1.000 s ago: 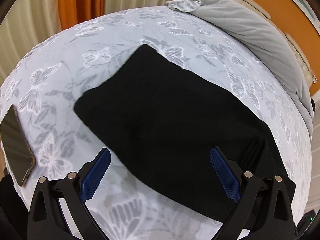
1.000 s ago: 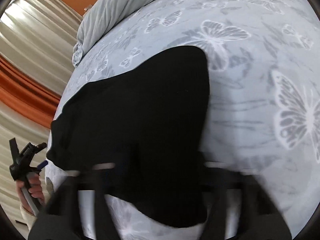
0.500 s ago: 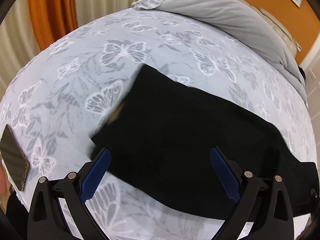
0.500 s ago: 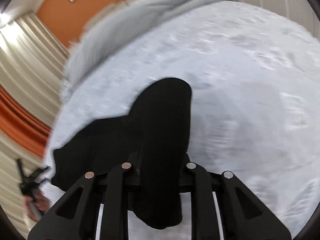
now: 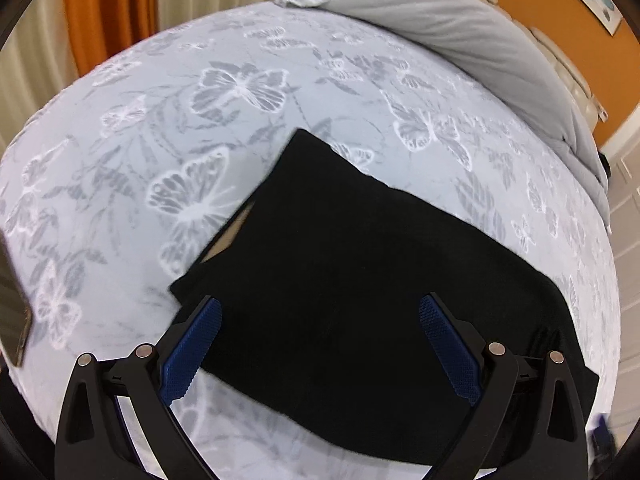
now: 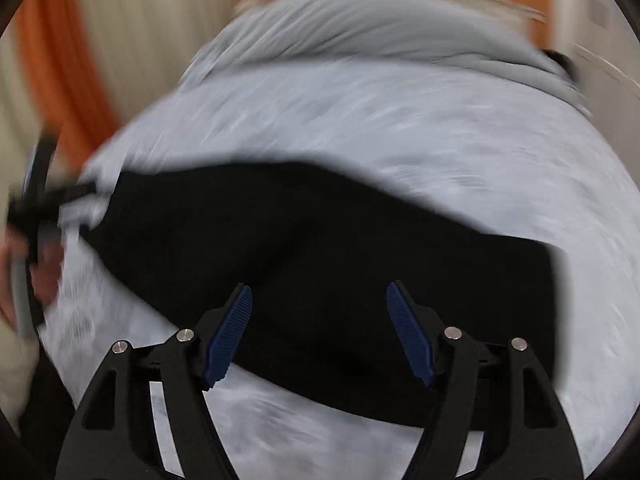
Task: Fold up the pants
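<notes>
The black pants (image 5: 360, 280) lie folded into a flat strip on the butterfly-print bed sheet (image 5: 240, 92). A tan label shows at their left edge. My left gripper (image 5: 320, 344) is open and empty, its blue pads just above the near edge of the pants. In the blurred right wrist view the pants (image 6: 320, 248) stretch across the sheet. My right gripper (image 6: 320, 332) is open and empty over their near edge. The left gripper (image 6: 36, 208) and the hand holding it show at the far left there.
A grey folded blanket (image 5: 460, 28) lies along the far side of the bed. A phone (image 5: 12, 300) rests on the sheet at the left edge. Orange and cream curtains (image 5: 112, 12) hang behind the bed. An orange wall is at the back right.
My right gripper was shut on the pants half a second ago; it has let go, opened and swung round fast. My left gripper stayed open and shifted slightly over the pants.
</notes>
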The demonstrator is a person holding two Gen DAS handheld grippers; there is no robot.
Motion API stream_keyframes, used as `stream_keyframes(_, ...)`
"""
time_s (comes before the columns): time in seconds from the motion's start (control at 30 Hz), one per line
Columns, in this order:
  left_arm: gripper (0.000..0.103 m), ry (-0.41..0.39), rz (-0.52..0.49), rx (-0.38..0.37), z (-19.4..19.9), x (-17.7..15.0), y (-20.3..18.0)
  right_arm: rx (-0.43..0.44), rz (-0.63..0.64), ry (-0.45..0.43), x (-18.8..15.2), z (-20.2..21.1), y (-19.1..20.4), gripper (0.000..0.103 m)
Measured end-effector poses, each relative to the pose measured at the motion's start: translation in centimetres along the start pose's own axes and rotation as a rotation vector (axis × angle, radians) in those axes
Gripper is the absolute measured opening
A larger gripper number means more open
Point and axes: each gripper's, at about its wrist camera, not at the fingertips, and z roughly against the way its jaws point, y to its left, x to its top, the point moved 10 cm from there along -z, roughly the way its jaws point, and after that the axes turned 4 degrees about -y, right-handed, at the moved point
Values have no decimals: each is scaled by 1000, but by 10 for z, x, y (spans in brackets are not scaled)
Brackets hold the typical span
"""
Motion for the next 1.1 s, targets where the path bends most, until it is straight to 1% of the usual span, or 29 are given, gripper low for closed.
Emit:
stream_keyframes(0.03,97,4,-15,16,-3,0,0,-7,62,15,-1,-16,17,68)
stream_keyframes(0.1,97,13,-66,107,-13,0,7,-32,163,57,-4,-50,42,67)
stream_keyframes(0.13,97,16,-81,141,-16,0,12,-28,177,83,-12,-59,48,61)
stream_keyframes(0.17,97,18,-90,170,-18,2,18,-46,190,94,-18,-68,50,56)
stream_keyframes(0.2,97,13,-84,171,-17,5,23,-61,194,66,-13,-72,50,48)
stream_keyframes(0.23,97,6,-72,161,-14,9,29,-66,165,49,-2,-69,49,25)
stream_keyframes(0.3,97,-16,-29,122,-6,19,41,-37,111,-11,11,-44,44,24)
stream_keyframes(0.33,97,-18,3,95,-2,22,50,-44,127,-39,18,-39,48,26)
stream_keyframes(0.37,97,-13,28,79,-1,23,56,-57,147,-33,15,-44,54,37)
stream_keyframes(0.4,97,1,65,56,-2,22,64,-45,151,4,7,-51,53,49)
stream_keyframes(0.43,97,22,100,40,-5,19,71,-28,142,65,-5,-62,51,60)
stream_keyframes(0.47,97,60,141,25,-12,13,79,-31,118,91,-13,-70,48,60)
stream_keyframes(0.5,97,98,170,7,-19,6,83,-33,117,73,-10,-67,47,61)
stream_keyframes(0.57,97,160,203,-48,-30,-8,81,-18,110,54,-1,-55,50,70)
stream_keyframes(0.63,97,133,139,-26,-29,-10,72,-14,75,-5,11,-39,45,78)
stream_keyframes(0.7,97,131,83,-54,-31,-15,57,-41,31,-23,14,-29,33,88)
stream_keyframes(0.73,95,126,59,-53,-33,-16,50,-49,8,-24,14,-26,24,91)
stream_keyframes(0.8,95,114,42,-21,-37,-16,46,-34,-40,-2,9,-25,15,90)
stream_keyframes(0.87,95,110,43,3,-40,-15,44,13,-60,26,3,-30,19,84)
stream_keyframes(0.9,95,107,51,9,-41,-14,43,25,-41,50,-2,-36,25,81)
stream_keyframes(0.93,95,106,61,14,-41,-13,42,21,-2,62,-7,-41,34,80)
stream_keyframes(0.97,95,106,72,20,-42,-13,42,-16,50,64,-14,-48,42,65)
stream_keyframes(1.0,95,105,78,25,-42,-12,43,-75,94,69,-18,-55,41,59)
stream_keyframes(1.03,96,103,80,30,-42,-12,46,-98,104,55,-20,-55,43,52)
stream_keyframes(1.07,96,101,79,37,-42,-10,46,-112,83,40,-15,-55,40,28)
stream_keyframes(1.1,96,98,74,45,-41,-11,46,-117,58,29,-11,-50,38,22)
